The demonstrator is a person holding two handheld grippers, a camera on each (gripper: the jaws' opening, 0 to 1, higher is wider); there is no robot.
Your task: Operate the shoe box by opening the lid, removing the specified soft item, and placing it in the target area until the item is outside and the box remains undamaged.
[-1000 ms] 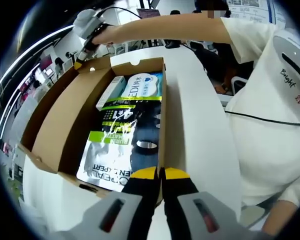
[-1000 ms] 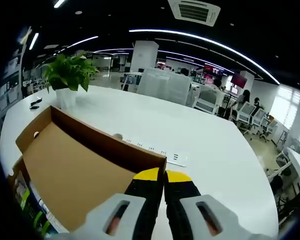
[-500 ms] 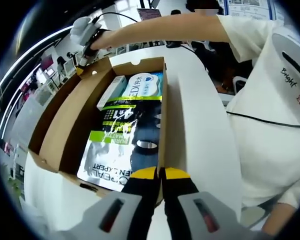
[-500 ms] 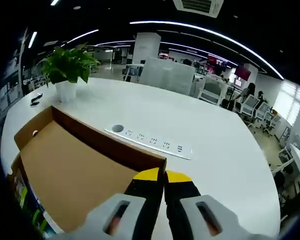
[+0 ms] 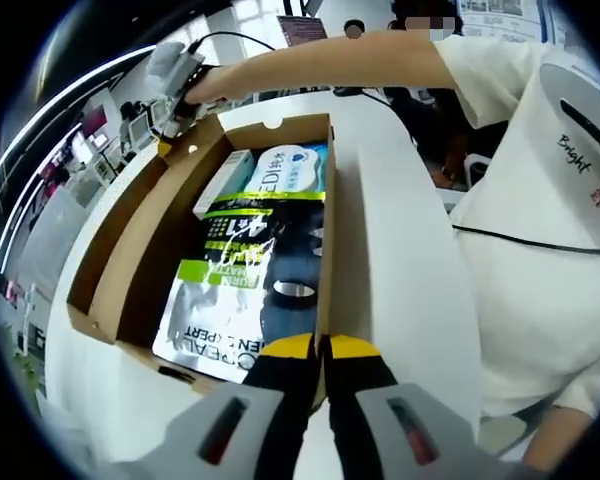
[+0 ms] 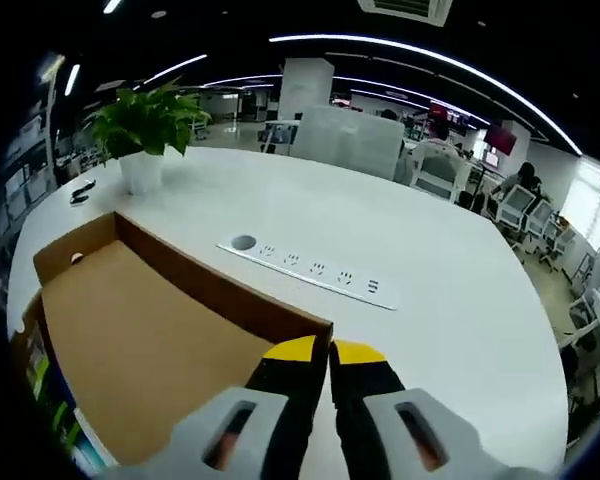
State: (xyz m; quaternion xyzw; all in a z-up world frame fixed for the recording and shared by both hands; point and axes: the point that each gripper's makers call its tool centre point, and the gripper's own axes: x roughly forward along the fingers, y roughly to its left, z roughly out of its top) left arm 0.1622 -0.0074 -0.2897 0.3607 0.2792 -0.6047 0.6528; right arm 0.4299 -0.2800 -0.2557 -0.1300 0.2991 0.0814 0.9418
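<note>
Bright ceiling strip lights (image 6: 430, 65), sharp centre, strong fisheye bending at edges.

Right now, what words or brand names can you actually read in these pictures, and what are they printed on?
"Bright": on the person's white shirt.
"PURE & MATTE", partly legible: green band of the black pouch in the shoe box.
"...EAL ...EN EXPERT", partly cut off: the pouch's white end.
"...EDI...": the blue and white packet.
Smaller print on the pouch is too blurred to read.
</note>
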